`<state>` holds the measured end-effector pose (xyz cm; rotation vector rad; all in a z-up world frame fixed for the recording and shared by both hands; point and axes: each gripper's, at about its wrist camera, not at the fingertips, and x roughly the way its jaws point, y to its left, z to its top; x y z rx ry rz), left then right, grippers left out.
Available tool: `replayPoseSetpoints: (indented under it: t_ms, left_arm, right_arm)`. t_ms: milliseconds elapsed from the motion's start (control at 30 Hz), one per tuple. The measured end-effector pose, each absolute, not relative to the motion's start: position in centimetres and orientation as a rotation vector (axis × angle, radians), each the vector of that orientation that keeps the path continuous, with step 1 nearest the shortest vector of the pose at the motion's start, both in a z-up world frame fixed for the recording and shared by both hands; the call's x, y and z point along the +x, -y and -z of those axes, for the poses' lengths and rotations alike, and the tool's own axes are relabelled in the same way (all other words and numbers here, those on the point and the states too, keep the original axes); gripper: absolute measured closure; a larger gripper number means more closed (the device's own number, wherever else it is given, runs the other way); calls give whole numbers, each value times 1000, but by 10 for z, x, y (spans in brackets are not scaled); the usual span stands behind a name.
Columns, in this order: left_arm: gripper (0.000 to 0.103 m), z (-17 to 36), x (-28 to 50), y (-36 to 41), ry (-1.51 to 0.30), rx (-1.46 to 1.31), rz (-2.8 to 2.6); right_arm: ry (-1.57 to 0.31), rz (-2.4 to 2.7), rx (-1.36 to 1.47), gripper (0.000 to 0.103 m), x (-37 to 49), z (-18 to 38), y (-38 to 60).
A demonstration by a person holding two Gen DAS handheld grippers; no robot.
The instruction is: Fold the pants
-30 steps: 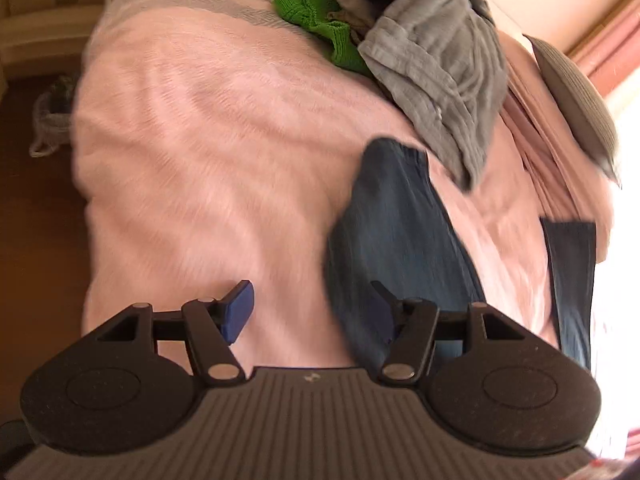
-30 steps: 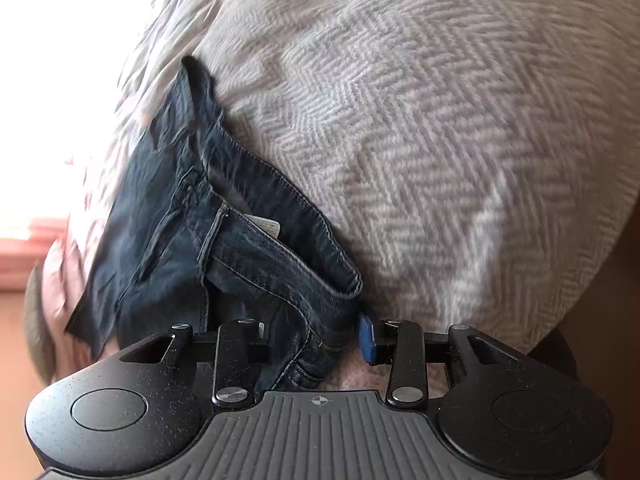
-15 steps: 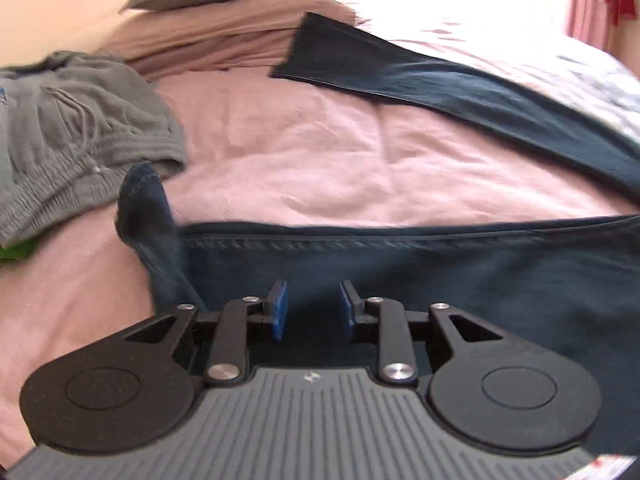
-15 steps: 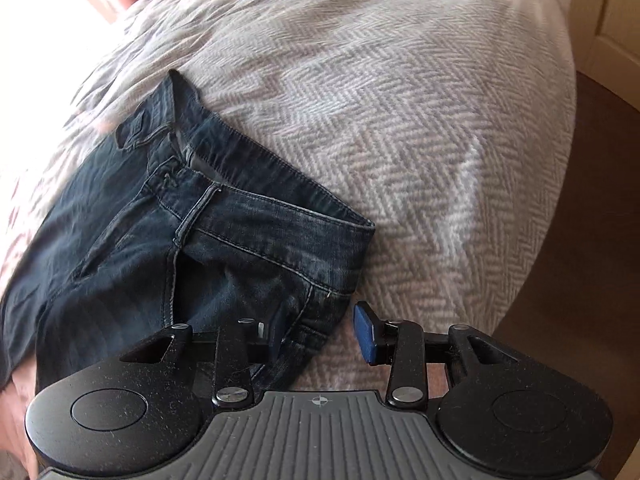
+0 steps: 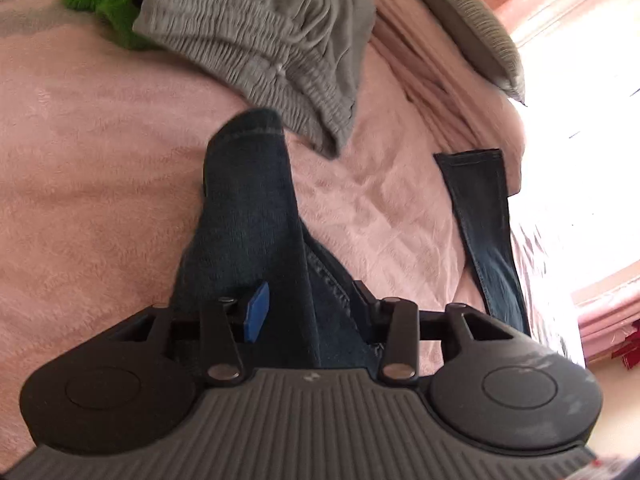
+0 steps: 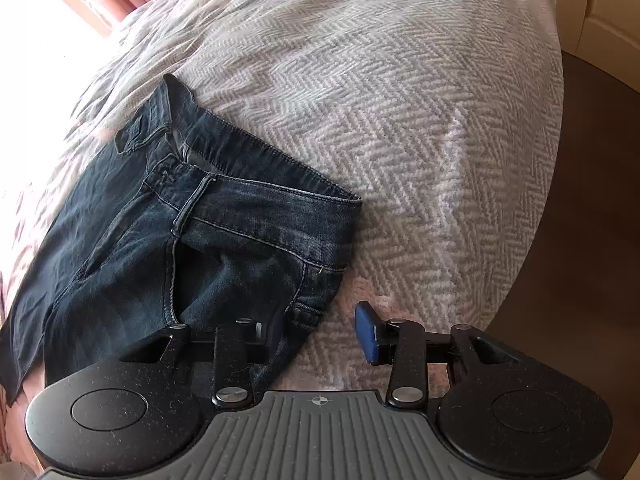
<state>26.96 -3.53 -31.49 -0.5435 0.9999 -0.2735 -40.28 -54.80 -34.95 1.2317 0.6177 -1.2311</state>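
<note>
Dark denim jeans [image 6: 224, 240] lie spread on the bed [image 6: 420, 140], waist end by the right gripper [image 6: 320, 332], legs running off toward the left gripper [image 5: 306, 312].

Handling, as judged: denim is heavy for cloth, limp but thick; it sags and bunches under its own weight; seams and waistband are stiffer and less likely to slip than bare cloth; best holds look to be the waistband corner and the leg hem, pinched through both layers.

Right gripper: fingers apart, not clenched; left fingertip over the hip of the jeans, right fingertip [image 6: 366, 332] over the herringbone blanket; waistband corner lies just ahead of the gap; whether any cloth is pinched cannot be told.

Left gripper: jaws opening; a raised fold of one jeans leg [image 5: 248, 216] stands up between them and runs forward to its hem; blue pad [image 5: 256, 312] sits beside the cloth, seemingly not pressing; other leg [image 5: 480, 208] lies flat well off to the right; grey sweatpants [image 5: 272, 40] and a green garment [image 5: 104, 4] beyond the fingertips.

Against half a second ago: left view has swung round; leg then lay crosswise under narrower jaws, now runs lengthwise between them; right view barely changed.
</note>
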Motion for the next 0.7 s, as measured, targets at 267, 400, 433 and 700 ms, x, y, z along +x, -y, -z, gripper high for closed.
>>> replayPoseSetpoints:
  t_ms: [267, 400, 433, 700]
  left_arm:
    - [64, 316, 265, -13, -946, -499, 136]
    - [99, 327, 280, 33, -912, -365, 174]
    - [97, 328, 277, 50, -904, -301, 208]
    - [76, 330, 215, 136, -859, 286, 566]
  right_arm:
    - [-618, 1247, 1219, 66, -401, 354, 539]
    - [-653, 1255, 1187, 66, -394, 354, 539]
    - [-664, 1252, 1181, 65, -393, 354, 540]
    - [-694, 1267, 1167, 65, -387, 354, 541]
